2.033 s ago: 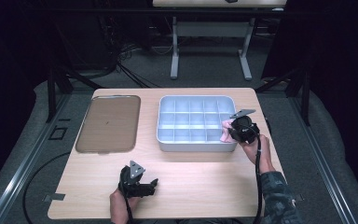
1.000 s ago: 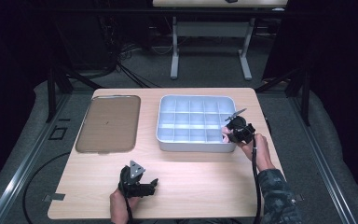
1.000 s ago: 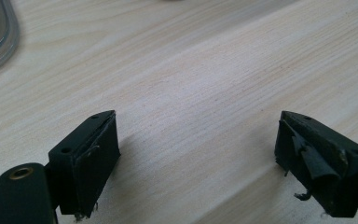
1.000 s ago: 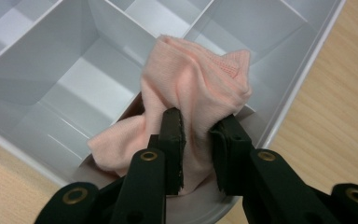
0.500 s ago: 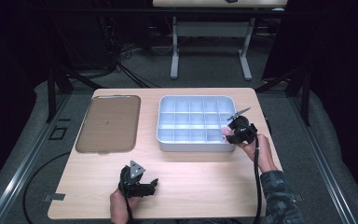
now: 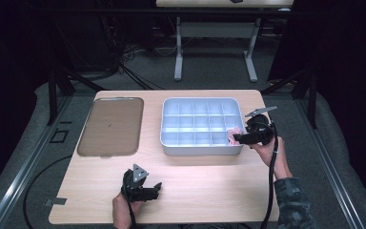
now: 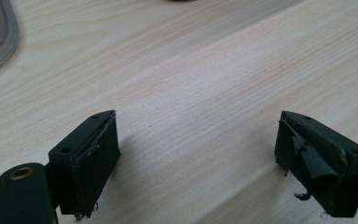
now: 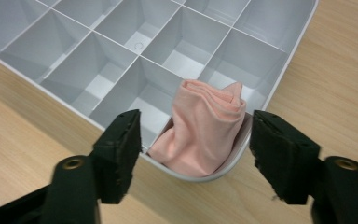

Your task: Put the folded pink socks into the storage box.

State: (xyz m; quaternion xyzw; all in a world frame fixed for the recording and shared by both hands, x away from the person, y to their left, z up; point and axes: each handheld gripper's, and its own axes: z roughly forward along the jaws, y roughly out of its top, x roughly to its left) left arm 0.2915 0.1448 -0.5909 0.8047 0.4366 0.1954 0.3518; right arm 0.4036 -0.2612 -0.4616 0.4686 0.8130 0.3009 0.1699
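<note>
Pale wooden counter [image 6: 209, 191], with a flat brown tray [image 6: 109, 126] toward its left edge and a grey divided box [image 6: 201, 126] toward its right edge. Tucked into the box's compartment at the near right corner: a pink folded cloth [image 8: 204, 126], upright and bunched, top fold poking above the rim. Soft, light, limp by the look of it; likely to sag and unfold if pinched by one layer, so best pinched across the thick top fold. Right tongs [image 8: 193, 149] just been opening, now apart on either side of the cloth, not pressing. Left tongs [image 7: 196, 163] apart, empty, near the counter's front edge.
</note>
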